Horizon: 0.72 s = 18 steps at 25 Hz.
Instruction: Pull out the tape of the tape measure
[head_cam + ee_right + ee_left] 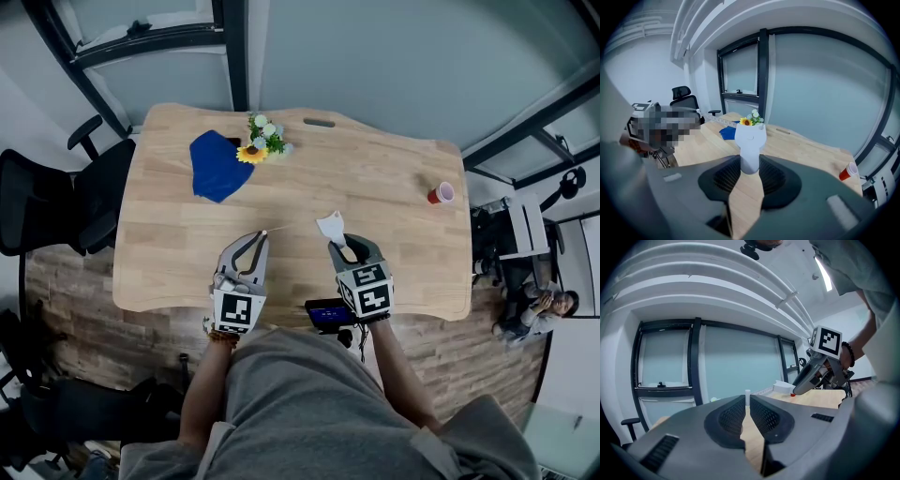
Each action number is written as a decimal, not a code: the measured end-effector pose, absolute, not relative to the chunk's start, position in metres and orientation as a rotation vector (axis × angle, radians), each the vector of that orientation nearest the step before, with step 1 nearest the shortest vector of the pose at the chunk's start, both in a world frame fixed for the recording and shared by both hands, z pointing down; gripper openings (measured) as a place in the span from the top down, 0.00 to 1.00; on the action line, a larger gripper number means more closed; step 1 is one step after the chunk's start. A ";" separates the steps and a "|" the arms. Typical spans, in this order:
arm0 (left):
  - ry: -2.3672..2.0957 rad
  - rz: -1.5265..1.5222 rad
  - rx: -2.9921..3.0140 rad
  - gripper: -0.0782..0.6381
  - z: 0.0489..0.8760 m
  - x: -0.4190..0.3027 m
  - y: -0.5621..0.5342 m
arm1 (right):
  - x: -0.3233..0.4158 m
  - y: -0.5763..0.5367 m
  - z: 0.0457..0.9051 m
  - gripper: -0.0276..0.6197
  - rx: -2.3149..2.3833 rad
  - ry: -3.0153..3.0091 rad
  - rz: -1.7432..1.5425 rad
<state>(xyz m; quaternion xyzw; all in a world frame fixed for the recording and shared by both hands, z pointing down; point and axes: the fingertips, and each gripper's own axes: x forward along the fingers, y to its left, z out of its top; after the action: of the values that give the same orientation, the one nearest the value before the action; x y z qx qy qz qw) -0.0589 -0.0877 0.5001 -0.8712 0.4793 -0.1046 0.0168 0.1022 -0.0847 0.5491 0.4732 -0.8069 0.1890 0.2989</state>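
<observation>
My right gripper is shut on the white tape measure case, held over the near middle of the wooden table. In the right gripper view the case stands up between the jaws of the right gripper, and a thin marked tape runs off to the left. My left gripper is a hand's width to the left, shut on the tape's white end tab. The left gripper view has the left gripper nearly closed on that tab, with the right gripper and the case off to the right.
A blue cloth and a small bunch of flowers lie at the table's far left. A red cup stands near the right edge. A black office chair is left of the table. A person sits at the right.
</observation>
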 end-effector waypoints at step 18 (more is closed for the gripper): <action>1.559 -0.325 -2.716 0.84 0.506 -0.069 -0.093 | 0.119 -0.088 0.557 0.76 1.275 -2.103 0.512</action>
<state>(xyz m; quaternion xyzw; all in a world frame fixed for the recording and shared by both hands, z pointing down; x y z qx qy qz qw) -0.0693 -0.0932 0.5062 -0.8627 0.4951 -0.1031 -0.0036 0.1190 -0.0877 0.5574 0.4827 -0.7961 0.1937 0.3095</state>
